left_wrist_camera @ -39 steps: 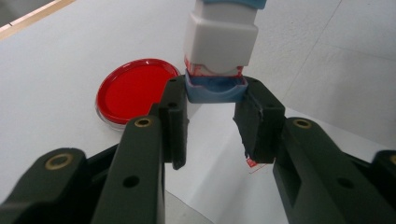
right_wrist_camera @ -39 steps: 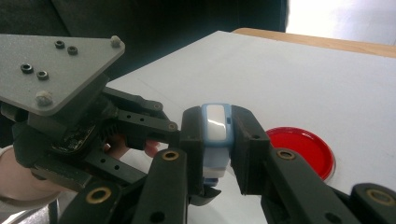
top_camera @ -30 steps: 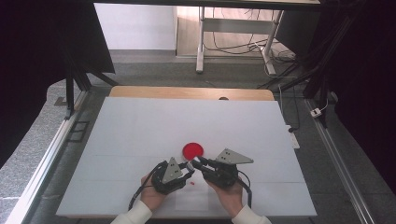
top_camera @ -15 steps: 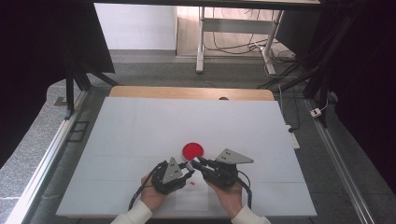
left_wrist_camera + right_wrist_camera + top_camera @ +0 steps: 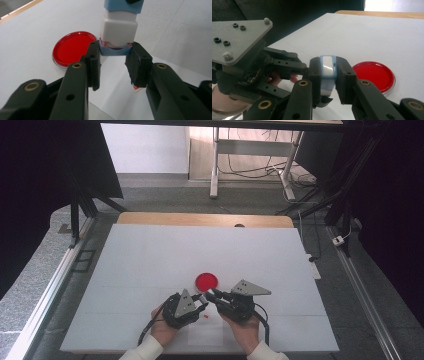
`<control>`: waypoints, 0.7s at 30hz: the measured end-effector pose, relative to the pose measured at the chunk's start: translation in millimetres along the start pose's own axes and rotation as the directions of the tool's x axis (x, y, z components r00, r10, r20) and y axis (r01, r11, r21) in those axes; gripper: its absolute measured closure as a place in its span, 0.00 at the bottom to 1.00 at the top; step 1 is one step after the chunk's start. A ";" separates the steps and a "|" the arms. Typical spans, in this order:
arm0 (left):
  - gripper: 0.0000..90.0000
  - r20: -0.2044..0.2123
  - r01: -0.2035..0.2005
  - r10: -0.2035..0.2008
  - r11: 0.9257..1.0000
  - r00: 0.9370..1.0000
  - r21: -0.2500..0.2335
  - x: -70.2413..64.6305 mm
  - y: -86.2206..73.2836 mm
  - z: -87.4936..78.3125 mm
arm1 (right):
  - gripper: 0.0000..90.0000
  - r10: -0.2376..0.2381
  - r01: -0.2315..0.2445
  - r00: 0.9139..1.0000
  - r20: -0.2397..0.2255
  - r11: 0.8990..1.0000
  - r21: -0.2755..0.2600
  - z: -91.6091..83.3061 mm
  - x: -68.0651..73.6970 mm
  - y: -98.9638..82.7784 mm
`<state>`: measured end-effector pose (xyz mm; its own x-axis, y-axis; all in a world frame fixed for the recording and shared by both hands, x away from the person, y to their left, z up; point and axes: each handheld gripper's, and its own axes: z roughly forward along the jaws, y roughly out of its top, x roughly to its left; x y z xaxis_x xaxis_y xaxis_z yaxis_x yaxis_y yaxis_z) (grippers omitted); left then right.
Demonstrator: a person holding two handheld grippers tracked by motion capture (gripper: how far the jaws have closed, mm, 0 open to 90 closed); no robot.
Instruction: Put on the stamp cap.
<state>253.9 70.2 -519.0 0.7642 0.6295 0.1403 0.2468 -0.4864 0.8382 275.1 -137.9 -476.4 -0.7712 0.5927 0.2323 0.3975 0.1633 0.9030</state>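
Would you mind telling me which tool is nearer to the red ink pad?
Right, narrowly. The right tool sits just below the red ink pad; the left tool lies further toward the person.

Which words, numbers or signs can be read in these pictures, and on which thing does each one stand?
No text can be read.
Red print on the stamp, just above its blue base: partly hidden, not legible.
Red stamped mark on the paper sheet, by the left gripper: partly hidden, not legible.
Red ink pad: no lettering.

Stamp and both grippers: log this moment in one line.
left gripper: shut on stamp base | right gripper: shut on stamp top | red ink pad: open beside
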 end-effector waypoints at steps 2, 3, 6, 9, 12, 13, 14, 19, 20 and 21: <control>0.72 -0.006 -0.004 0.004 1.000 1.000 0.002 -0.3 -0.1 0.2 | 0.83 -0.001 0.001 1.000 0.001 1.000 0.000 0.5 0.0 -0.5; 0.72 -0.009 -0.005 0.005 1.000 1.000 0.003 -0.5 -0.1 0.2 | 0.83 0.000 0.000 1.000 0.000 1.000 0.001 0.7 -0.1 -0.6; 0.72 -0.010 -0.014 0.014 1.000 1.000 0.006 -0.9 0.0 -0.1 | 0.83 0.002 -0.002 1.000 -0.004 1.000 0.007 1.0 -0.7 -0.5; 0.72 -0.014 -0.021 0.021 1.000 1.000 0.010 -1.6 0.0 0.0 | 0.83 0.005 -0.005 1.000 -0.006 1.000 0.011 1.0 -1.1 -0.4; 0.72 -0.022 -0.028 0.029 1.000 0.999 0.012 -2.5 0.0 0.2 | 0.83 0.005 -0.005 1.000 -0.006 1.000 0.016 1.1 -1.0 -0.4; 0.72 -0.028 -0.033 0.033 0.999 0.999 0.014 -2.9 0.0 0.2 | 0.83 0.005 -0.005 1.000 -0.005 1.000 0.018 1.3 -0.8 -0.4; 0.72 -0.032 -0.036 0.037 0.999 0.999 0.014 -3.2 0.1 0.2 | 0.83 0.003 -0.003 1.000 -0.003 1.000 0.019 1.4 -0.6 -0.4; 0.72 -0.036 -0.042 0.043 0.999 0.998 0.024 -4.4 0.2 1.5 | 0.83 0.002 -0.002 1.000 -0.002 0.999 0.040 2.5 -0.9 -0.1; 0.72 -0.035 -0.044 0.045 0.999 0.998 0.027 -4.6 0.2 1.7 | 0.84 0.004 -0.004 1.000 -0.002 0.999 0.044 2.9 -1.1 -0.3; 0.72 -0.035 -0.049 0.050 0.998 0.998 0.028 -4.8 0.2 1.7 | 0.84 0.004 -0.004 1.000 -0.002 0.999 0.047 3.2 -1.2 -0.3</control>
<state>251.3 66.0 -520.4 0.7540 0.6255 0.2004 0.2258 -0.5334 0.8151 277.5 -136.1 -478.1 -0.7706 0.5915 0.2372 0.4239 0.1980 0.8838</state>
